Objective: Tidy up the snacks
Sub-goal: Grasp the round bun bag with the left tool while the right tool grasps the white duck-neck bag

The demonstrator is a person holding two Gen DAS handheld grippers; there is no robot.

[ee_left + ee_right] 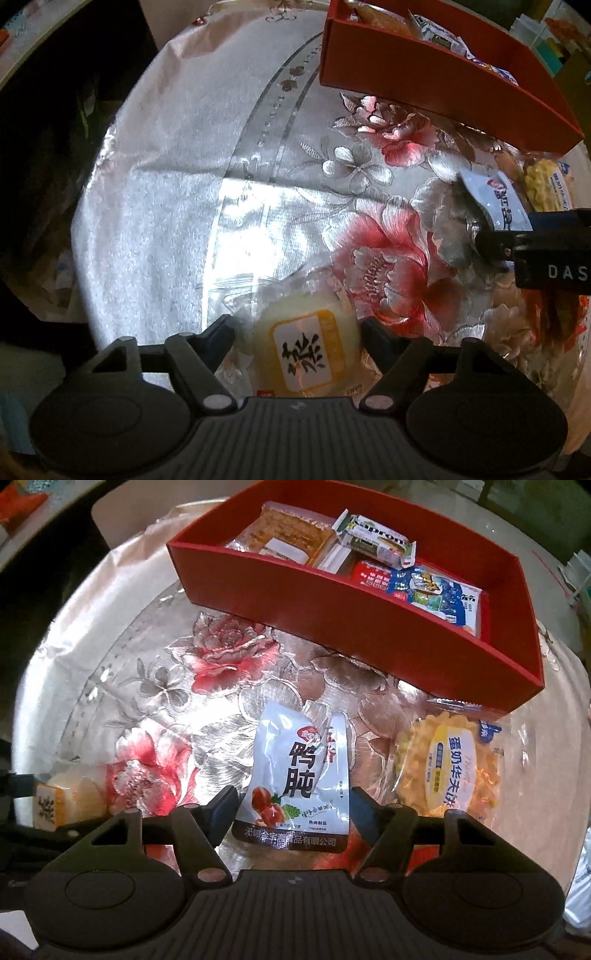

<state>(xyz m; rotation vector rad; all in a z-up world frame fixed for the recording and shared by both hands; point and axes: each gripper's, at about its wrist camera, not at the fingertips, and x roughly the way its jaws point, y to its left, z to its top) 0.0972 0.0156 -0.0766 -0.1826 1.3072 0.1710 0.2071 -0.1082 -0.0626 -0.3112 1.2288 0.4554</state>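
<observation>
A pale yellow cake packet (314, 354) with a black character on its label lies on the flowered cloth. My left gripper (297, 332) points down over it and both pads touch its wrapper. A white duck-gizzard packet (295, 775) sits between the fingers of my right gripper (293, 805), bowed in the middle where the pads press its edges. The same white packet (498, 199) shows at the right of the left wrist view. The red box (332, 602) beyond holds several snack packets. A yellow waffle packet (450, 768) lies right of the white one.
The round table (166, 184) wears a shiny silver cloth with red flowers, and its edge curves down the left side into dark space. The red box (424, 70) stands at the far right. An orange-red packet (561, 317) lies below the right gripper's black housing.
</observation>
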